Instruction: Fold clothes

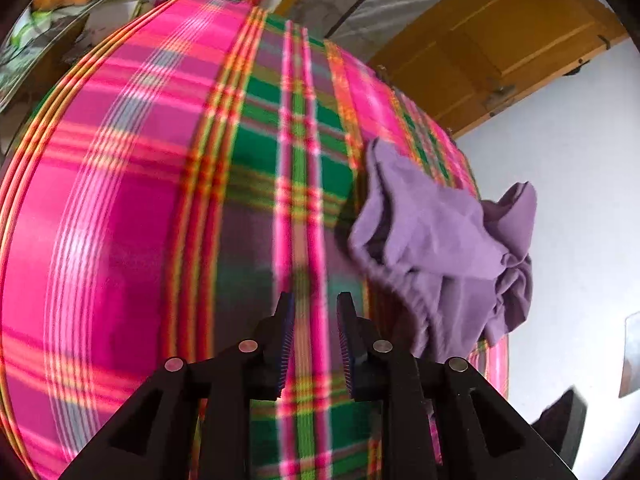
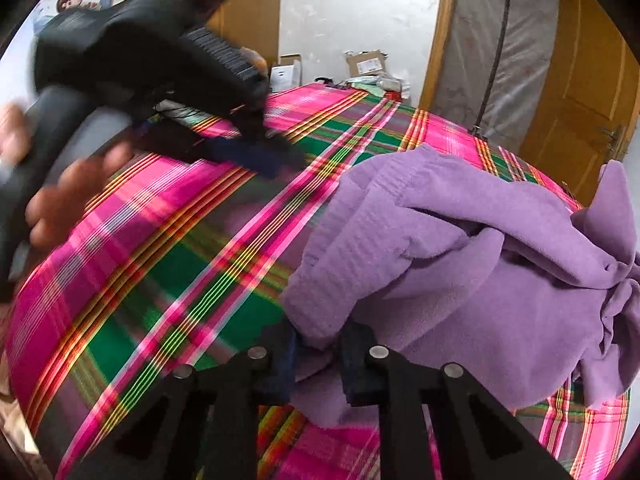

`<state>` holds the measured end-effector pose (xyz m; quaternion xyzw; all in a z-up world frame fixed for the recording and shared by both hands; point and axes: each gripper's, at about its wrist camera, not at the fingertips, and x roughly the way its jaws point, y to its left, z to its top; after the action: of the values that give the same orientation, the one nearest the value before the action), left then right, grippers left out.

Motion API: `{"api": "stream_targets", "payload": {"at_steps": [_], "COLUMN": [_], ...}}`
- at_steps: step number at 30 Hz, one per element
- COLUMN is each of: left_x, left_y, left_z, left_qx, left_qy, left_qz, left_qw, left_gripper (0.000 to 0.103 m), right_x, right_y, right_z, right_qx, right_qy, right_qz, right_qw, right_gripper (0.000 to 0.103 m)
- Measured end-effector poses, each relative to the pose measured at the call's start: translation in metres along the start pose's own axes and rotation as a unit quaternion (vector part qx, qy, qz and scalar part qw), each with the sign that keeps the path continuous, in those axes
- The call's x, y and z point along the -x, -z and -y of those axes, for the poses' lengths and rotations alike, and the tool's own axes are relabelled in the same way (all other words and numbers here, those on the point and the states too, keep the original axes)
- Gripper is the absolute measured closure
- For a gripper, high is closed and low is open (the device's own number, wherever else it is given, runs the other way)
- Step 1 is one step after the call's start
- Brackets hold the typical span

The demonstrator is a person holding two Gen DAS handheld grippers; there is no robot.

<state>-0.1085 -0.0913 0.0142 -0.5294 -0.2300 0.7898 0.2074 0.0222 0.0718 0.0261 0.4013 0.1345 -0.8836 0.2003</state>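
Purple garment is seen crumpled in a heap on a plaid blanket (pink, green, w/ yellow and red stripes) that covers a bed. In the left wrist view the same garment is found toward the right edge of the blanket, a gathered elastic hem shown along its near side.

Right gripper: a near fold of the purple cloth is caught between its jaws, which are drawn in close on the fabric. Pads are pressed against the cloth on both sides, as far as can be told through the blur.

Left gripper: jaws are held a little apart, nothing between them, only blanket seen through the gap. It is poised over the plaid surface, just left of the garment and not touching it. In the right wrist view the same left gripper is seen at upper left, gripped by a hand, its tips over the blanket and apart from the garment.

Background: a wooden door is set in a white wall, a plastic-wrapped mattress is leaned upright beside it, and cardboard boxes are piled beyond the bed's far end.
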Motion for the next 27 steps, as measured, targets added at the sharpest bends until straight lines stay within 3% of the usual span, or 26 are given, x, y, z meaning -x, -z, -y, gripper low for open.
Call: {"api": "stream_targets", "payload": {"at_steps": [2, 3, 6, 11, 18, 23, 25, 27], "left_x": [-0.003, -0.005, -0.015, -0.034, -0.05, -0.037, -0.028, -0.023], "left_y": [-0.008, -0.011, -0.017, -0.023, -0.02, -0.017, -0.014, -0.013], "left_z": [0.006, 0.009, 0.017, 0.027, 0.031, 0.036, 0.041, 0.046], "left_qx": [-0.004, -0.005, -0.005, -0.002, 0.013, -0.005, -0.009, -0.006], "left_qy": [0.009, 0.012, 0.017, 0.018, 0.031, -0.063, -0.05, -0.006], "left_qz": [0.002, 0.002, -0.004, -0.019, -0.043, -0.017, -0.007, -0.008], "left_qw": [0.9999, 0.9999, 0.9998, 0.9997, 0.9985, 0.9979, 0.9987, 0.9999], "left_gripper": [0.076, 0.069, 0.068, 0.067, 0.067, 0.068, 0.068, 0.068], "right_x": [0.008, 0.014, 0.032, 0.034, 0.037, 0.035, 0.036, 0.034], "right_y": [0.004, 0.006, 0.01, 0.023, 0.03, 0.034, 0.034, 0.034], "right_z": [-0.002, -0.004, -0.015, -0.039, -0.026, -0.023, -0.024, -0.024], "right_qx": [0.011, 0.02, 0.051, 0.133, 0.107, 0.091, 0.085, 0.083], "right_qy": [-0.002, -0.003, -0.021, 0.003, -0.02, -0.031, -0.036, -0.037], "right_qz": [-0.004, -0.006, -0.008, -0.04, -0.045, -0.044, -0.042, -0.041], "right_qw": [1.0, 1.0, 0.998, 0.99, 0.993, 0.994, 0.995, 0.995], "right_gripper": [0.087, 0.087, 0.087, 0.087, 0.087, 0.087, 0.087, 0.087]}}
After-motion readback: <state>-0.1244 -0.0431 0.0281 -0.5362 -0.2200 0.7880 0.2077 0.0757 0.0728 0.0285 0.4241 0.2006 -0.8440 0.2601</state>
